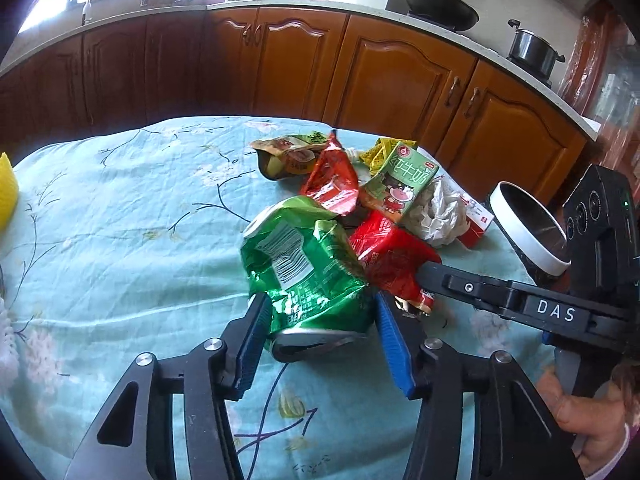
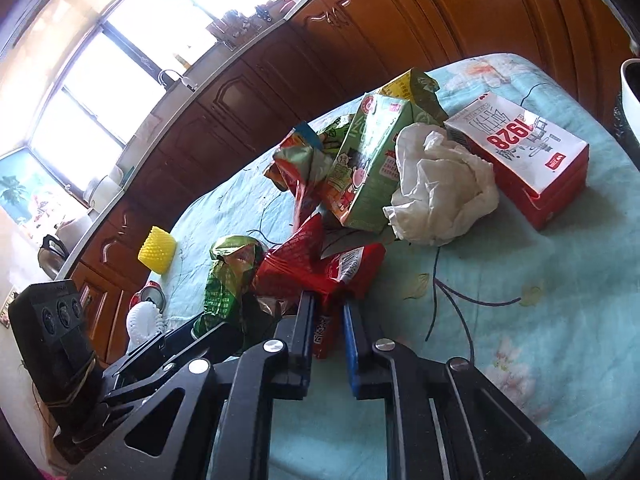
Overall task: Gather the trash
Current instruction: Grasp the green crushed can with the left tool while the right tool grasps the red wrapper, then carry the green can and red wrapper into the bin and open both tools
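Two grippers work a litter pile on a floral turquoise tablecloth point(image 1: 120, 208) before brown kitchen cabinets point(image 1: 288, 64). The left gripper point(image 1: 320, 332) has its blue pads pressed on either side of a crushed green can point(image 1: 304, 268). The right gripper point(image 2: 326, 332), jaws narrow, pinches a red wrapper point(image 2: 320, 272). Only the left view shows the wok point(image 1: 440, 8) and pot point(image 1: 534, 50) on the counter; only the right shows the window point(image 2: 100, 92) and a yellow ribbed cup point(image 2: 158, 250) near the far table edge.

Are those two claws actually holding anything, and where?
Left gripper clamps the crushed green can near its end; right gripper pinches the red wrapper by its edge.
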`<state>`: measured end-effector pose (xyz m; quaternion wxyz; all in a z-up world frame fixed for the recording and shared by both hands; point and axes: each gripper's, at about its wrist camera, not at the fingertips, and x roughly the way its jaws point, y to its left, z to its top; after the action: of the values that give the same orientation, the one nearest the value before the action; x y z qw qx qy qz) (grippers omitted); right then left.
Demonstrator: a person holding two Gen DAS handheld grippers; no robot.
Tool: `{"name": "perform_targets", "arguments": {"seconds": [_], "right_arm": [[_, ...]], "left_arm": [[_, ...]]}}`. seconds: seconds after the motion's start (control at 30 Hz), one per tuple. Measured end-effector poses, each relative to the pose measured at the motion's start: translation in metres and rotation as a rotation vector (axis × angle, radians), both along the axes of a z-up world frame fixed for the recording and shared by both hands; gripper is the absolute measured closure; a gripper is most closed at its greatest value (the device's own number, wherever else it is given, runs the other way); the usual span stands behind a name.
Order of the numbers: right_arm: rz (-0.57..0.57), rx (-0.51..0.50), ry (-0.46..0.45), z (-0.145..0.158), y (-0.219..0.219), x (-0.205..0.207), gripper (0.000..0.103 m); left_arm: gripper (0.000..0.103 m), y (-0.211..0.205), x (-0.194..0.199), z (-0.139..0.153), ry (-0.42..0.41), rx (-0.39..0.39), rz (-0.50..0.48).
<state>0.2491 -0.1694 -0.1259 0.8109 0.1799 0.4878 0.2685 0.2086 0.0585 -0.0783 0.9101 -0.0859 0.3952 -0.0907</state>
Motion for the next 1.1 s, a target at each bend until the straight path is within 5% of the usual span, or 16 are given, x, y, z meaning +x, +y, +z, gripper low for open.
{"name": "perform_targets", "arguments": {"seconds": [0.07,0.43,1.1], "right_arm": [[-0.011,-0.011,-0.020,0.006,-0.009,-0.006,0.099],[-0.128,-0.007,-0.109,0.043,-0.080,-0.036,0.099],[-0.328,-0.009,-0.167,0.069,-0.178,-0.061,0.099]], "left_arm": [[0.068,-0.004,-0.003,0.007,-0.022,0.016,-0.016],[0.077,-0.030,-0.019,0.029,-0.055,-0.050,-0.116],[0.081,-0.108,-0.009,0.045,-0.119,-0.028,-0.318]]}}
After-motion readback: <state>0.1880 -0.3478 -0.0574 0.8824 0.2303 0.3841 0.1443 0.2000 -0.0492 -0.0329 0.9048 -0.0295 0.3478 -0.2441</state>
